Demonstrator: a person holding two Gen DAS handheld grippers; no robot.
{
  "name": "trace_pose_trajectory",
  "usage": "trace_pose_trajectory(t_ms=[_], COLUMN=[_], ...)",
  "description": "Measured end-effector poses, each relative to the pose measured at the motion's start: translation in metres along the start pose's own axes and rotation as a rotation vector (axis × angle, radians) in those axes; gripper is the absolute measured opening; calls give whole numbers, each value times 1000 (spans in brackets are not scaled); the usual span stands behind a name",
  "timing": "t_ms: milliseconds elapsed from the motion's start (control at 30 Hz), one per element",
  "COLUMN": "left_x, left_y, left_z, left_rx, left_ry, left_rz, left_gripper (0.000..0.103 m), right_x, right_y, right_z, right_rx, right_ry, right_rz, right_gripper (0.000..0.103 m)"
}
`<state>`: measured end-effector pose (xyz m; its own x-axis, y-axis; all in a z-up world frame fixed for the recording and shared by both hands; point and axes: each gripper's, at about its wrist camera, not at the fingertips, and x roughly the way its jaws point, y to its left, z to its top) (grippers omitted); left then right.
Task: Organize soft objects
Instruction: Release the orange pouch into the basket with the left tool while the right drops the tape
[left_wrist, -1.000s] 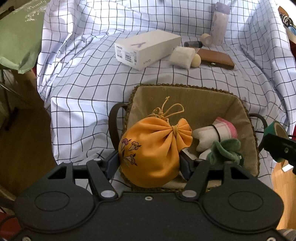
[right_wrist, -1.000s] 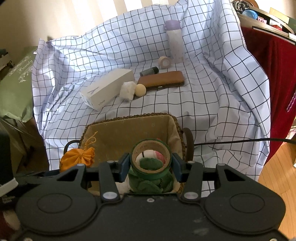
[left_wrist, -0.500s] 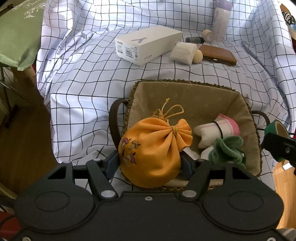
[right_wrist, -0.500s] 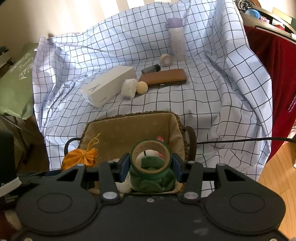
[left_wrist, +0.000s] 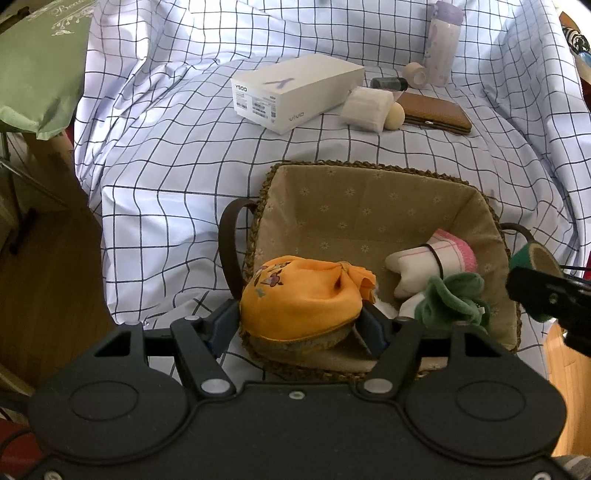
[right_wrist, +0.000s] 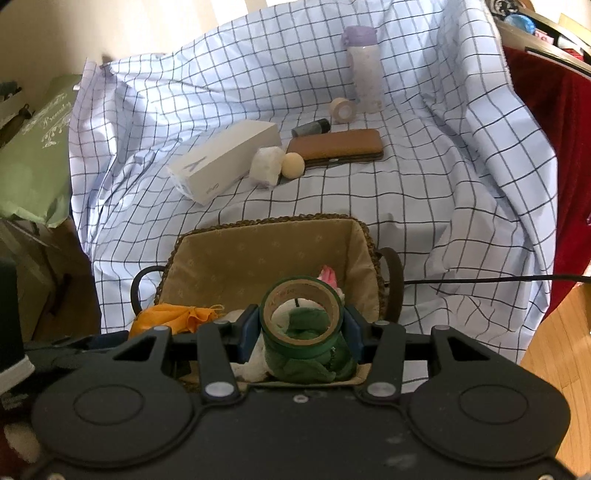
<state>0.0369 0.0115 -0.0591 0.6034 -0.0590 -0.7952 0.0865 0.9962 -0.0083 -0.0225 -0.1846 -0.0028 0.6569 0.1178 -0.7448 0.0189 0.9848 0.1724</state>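
Looking along your left gripper (left_wrist: 299, 325), you have the orange pouch (left_wrist: 301, 295) low in the centre of the frame, sagging on the near-left rim of the basket (left_wrist: 369, 170). Its jaws are apart on either side of the pouch, and you cannot tell whether the pads touch the cloth. Right of the pouch, inside the basket, lie a white and pink roll (left_wrist: 432, 260) and a green cloth (left_wrist: 452, 301) just beside it, toward the lower right. At the right edge of that frame your right gripper shows with the tape roll (left_wrist: 532, 258). In your right view, the right gripper (right_wrist: 299, 330) is clamped on the green tape roll (right_wrist: 301, 319) at lower centre, holding it on edge over the basket's near right corner, with the green cloth (right_wrist: 310, 363) right under it. The pouch (right_wrist: 173, 315) sits at the left of the basket (right_wrist: 266, 223). Farther up both frames, on the checked sheet (left_wrist: 177, 155), you have a white box (left_wrist: 295, 94), a white pad (left_wrist: 365, 109), a ball (left_wrist: 394, 116), a brown case (left_wrist: 436, 114) and a bottle (left_wrist: 443, 42).
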Motion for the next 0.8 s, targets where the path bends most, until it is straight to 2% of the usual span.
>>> trace_pose_trajectory(t_ms=[233,333,367,433,500,800], left_x=[0,-1,-1,-2,-4,-9], left_y=[2,2,2,2,2,1], left_z=[-1,-1,-1,-1,-1,-1], left_rx=[-7,-10,-9,-9,-10,-7], left_ry=[2,1,0,-4,-10,-29], left_rz=[-3,-4,-5,-6,-12,-6], left_gripper=[68,68,69,69,74,76], right_x=[16,20,21,20,19,14], right_y=[9,11,11,11,11,2], right_z=[13,20,21,24,25,18], right_rx=[-42,-41,-37,-32,-31,-5], right_ry=[-8,-19,-25,-36,-45,-32], right_rz=[-27,-5,3,14,17,-4], right_gripper=[47,49,53,54,54,55])
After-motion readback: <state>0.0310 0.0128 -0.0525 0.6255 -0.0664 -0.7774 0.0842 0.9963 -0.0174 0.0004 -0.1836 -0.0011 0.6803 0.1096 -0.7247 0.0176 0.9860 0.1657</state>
